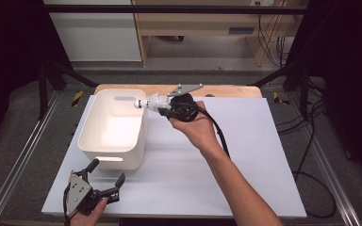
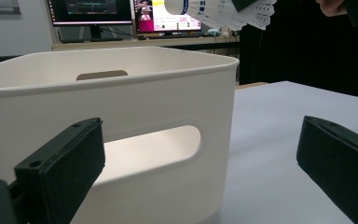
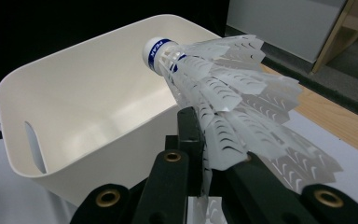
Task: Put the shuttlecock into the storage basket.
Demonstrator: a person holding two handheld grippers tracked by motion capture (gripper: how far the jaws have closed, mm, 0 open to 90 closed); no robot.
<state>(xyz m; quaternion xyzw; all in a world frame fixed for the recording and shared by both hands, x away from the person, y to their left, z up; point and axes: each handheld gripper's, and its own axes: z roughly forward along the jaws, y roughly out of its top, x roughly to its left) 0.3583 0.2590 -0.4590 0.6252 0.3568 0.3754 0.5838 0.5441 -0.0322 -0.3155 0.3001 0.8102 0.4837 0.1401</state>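
A white plastic shuttlecock point(image 1: 150, 102) with a blue-banded cork tip is pinched by its skirt in my right gripper point(image 1: 162, 109), which is shut on it. It hangs just over the right rim of the white bin point(image 1: 90, 136), cork pointing left over the bin's inside. In the right gripper view the shuttlecock point(image 3: 223, 93) rises between the black jaws with the bin point(image 3: 37, 88) behind it. My left gripper point(image 1: 106, 172) rests open at the table's front left corner, just in front of the bin. In the left gripper view its wide-apart jaws frame the bin's handle slot point(image 2: 154, 144), and the shuttlecock point(image 2: 223, 11) shows at the top.
The white tabletop point(image 1: 245, 160) spreads to the right of the bin. A wooden board edge point(image 1: 231, 91) runs along the table's far side. Black cables trail off to the right, and metal rails flank the table.
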